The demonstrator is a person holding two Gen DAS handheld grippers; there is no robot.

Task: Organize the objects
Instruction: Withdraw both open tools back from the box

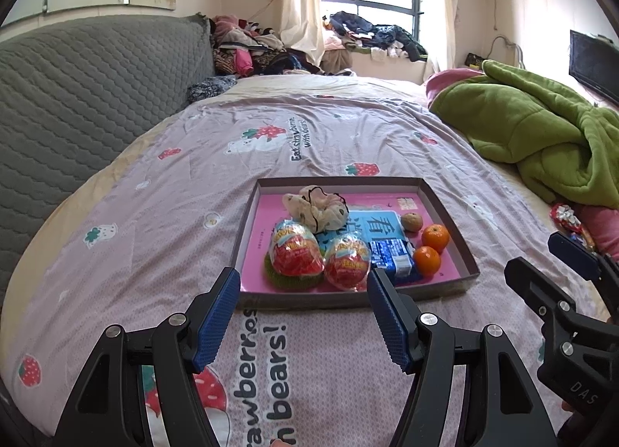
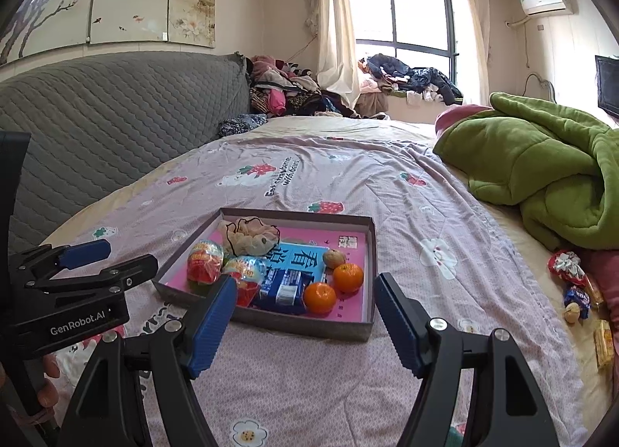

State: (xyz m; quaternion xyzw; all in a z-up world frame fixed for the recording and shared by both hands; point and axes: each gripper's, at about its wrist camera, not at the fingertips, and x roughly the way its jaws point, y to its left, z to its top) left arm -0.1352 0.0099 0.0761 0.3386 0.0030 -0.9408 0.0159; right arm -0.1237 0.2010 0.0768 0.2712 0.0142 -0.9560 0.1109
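Note:
A shallow cardboard tray [image 1: 460, 245] [image 2: 370, 238] lies on the bed. It holds two red snack bags [image 1: 296, 251] [image 2: 205, 261], a blue packet [image 1: 392, 255] [image 2: 284, 286], two oranges [image 1: 435, 237] [image 2: 348, 277], a walnut [image 1: 411, 221] [image 2: 333, 257] and a cream drawstring pouch [image 1: 317, 207] [image 2: 251, 238]. My left gripper [image 1: 301, 284] is open and empty, just in front of the tray. My right gripper [image 2: 305, 292] is open and empty, at the tray's near edge. Each gripper shows in the other's view, the right one [image 1: 549, 257] and the left one [image 2: 116, 257].
Loose wrapped snacks [image 2: 568, 267] [image 1: 565, 216] and a yellow packet [image 2: 604, 342] lie on the bed at the right, below a green blanket [image 2: 541, 168] [image 1: 541, 129]. A grey quilted headboard [image 1: 89, 98] runs along the left. Clothes [image 2: 286, 93] are piled at the far end.

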